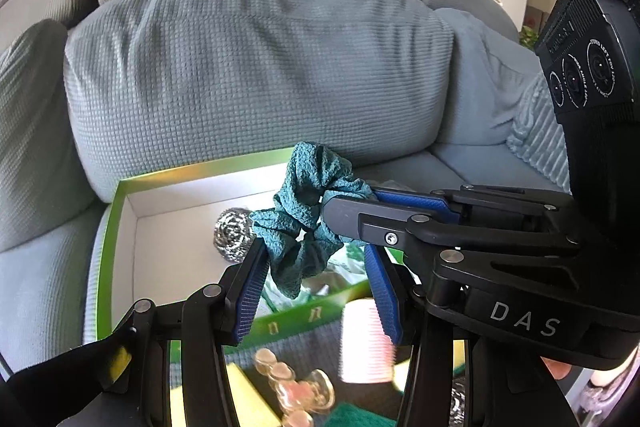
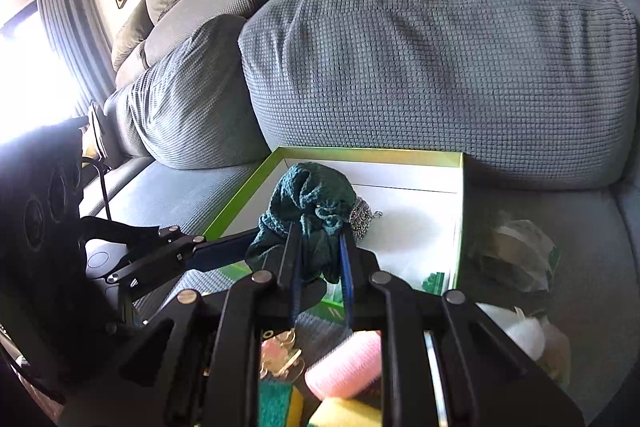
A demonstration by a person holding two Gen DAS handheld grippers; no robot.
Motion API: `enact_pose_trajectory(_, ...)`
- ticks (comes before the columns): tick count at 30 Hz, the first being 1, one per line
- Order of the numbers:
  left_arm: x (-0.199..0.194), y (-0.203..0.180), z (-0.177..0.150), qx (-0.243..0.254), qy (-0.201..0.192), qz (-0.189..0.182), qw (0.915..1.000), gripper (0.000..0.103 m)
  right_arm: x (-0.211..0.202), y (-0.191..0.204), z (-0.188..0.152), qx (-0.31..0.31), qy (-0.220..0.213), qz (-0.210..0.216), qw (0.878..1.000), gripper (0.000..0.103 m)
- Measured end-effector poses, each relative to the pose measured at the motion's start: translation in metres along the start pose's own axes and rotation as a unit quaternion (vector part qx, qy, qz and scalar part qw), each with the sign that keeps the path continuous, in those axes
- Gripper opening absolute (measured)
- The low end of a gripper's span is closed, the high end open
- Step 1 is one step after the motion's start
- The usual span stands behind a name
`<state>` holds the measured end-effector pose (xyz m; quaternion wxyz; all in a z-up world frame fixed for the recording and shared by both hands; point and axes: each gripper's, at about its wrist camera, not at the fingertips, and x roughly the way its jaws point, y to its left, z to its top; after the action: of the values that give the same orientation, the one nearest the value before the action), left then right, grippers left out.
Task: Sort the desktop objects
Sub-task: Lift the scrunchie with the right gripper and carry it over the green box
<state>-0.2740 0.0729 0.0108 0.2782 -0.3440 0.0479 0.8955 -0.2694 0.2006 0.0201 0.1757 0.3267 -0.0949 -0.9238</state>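
Observation:
A teal scrunchie [image 1: 304, 187] hangs above the near part of a green-rimmed white box [image 1: 160, 179] on the sofa. My right gripper [image 1: 332, 201] comes in from the right and is shut on the scrunchie's upper fold. My left gripper [image 1: 316, 251] stands open below it; the scrunchie dangles between its blue pads and rests against the left fingertip [image 1: 260, 243]. In the right wrist view the right gripper [image 2: 320, 239] pinches the scrunchie [image 2: 312, 195], and the left gripper [image 2: 240, 249] reaches it from the left. A steel wool ball [image 1: 232, 233] lies inside the box.
On the grey surface near me lie a pink hair roller [image 2: 344, 363], a clear beaded clip [image 1: 296, 387], a yellow sponge [image 2: 344, 415] and a green pad. A wrapped tape roll [image 2: 516, 255] sits right of the box. Large grey cushions [image 2: 420, 59] rise behind it.

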Motion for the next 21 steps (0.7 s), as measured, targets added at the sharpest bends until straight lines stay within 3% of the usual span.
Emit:
enact_pose_trajectory(15,0.042,0.023,0.002,-0.032,0.036,0.0,0.9988,0.05,0.047,-0.015,0.007,0.01,0.031,-0.007,0.999,0.017)
enact_pose_trajectory(17,0.047,0.025,0.002,-0.041,0.044,-0.001,0.9982,0.05,0.052,-0.017,0.007,0.015,0.037,-0.01,0.999,0.018)
enact_pose_trajectory(21,0.06,0.033,0.002,-0.06,0.066,0.014,0.9959,0.05,0.062,-0.022,0.008,0.025,0.049,-0.025,0.998,0.032)
